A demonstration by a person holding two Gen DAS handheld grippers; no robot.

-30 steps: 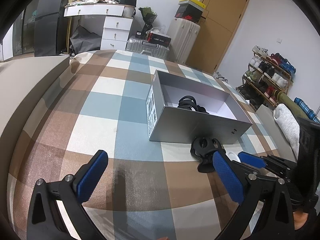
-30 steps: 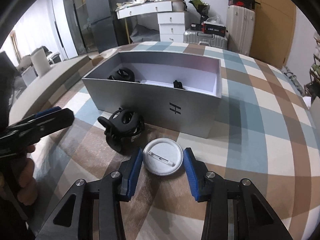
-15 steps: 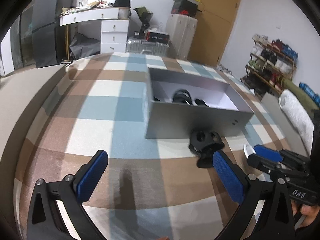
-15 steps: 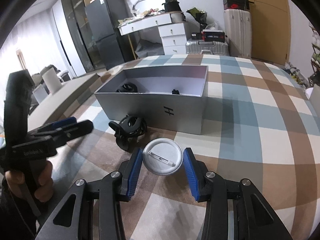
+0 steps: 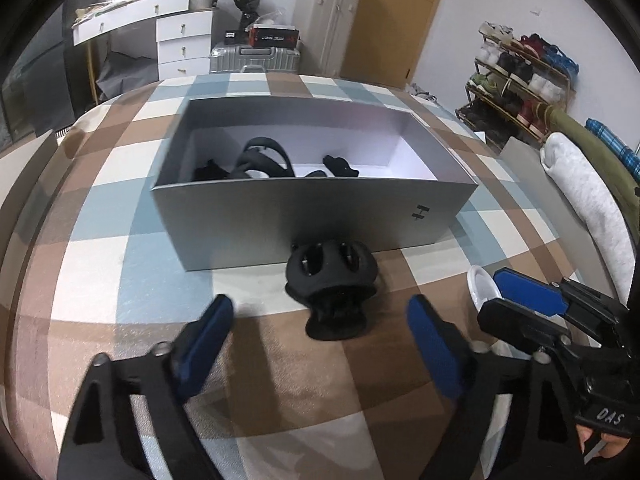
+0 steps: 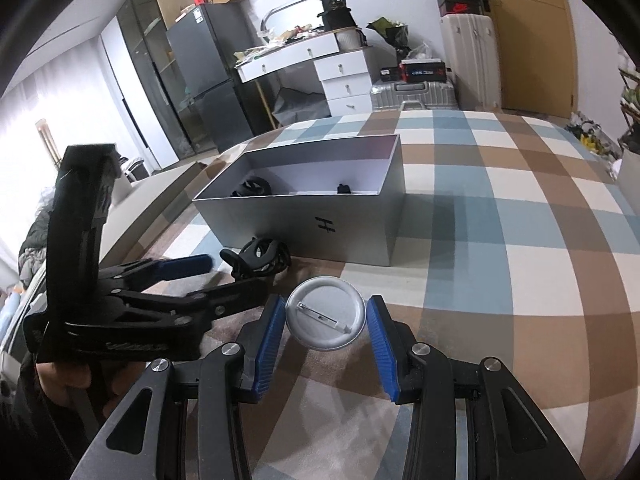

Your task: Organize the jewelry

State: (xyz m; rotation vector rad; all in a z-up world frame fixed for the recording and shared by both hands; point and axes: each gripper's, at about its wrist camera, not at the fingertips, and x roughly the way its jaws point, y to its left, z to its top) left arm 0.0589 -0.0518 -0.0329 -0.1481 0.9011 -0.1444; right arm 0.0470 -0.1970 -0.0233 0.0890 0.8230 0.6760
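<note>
Left claw [image 5: 320, 344] closing on nothing, right claw [image 6: 326, 324] clamped

Hair claw [image 5: 332, 280] before box [image 5: 312, 228], badge [image 6: 326, 312] just right

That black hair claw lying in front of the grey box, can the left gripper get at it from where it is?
Probably yes. The black hair claw lies in the open just ahead of the left gripper, whose jaws are closing with nothing gripped yet. The grey box stands behind it.

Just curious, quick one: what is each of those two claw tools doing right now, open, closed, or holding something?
Left gripper: jaws closing toward the black hair claw, not gripping it yet.
Right gripper: shut on the round white badge.
</note>
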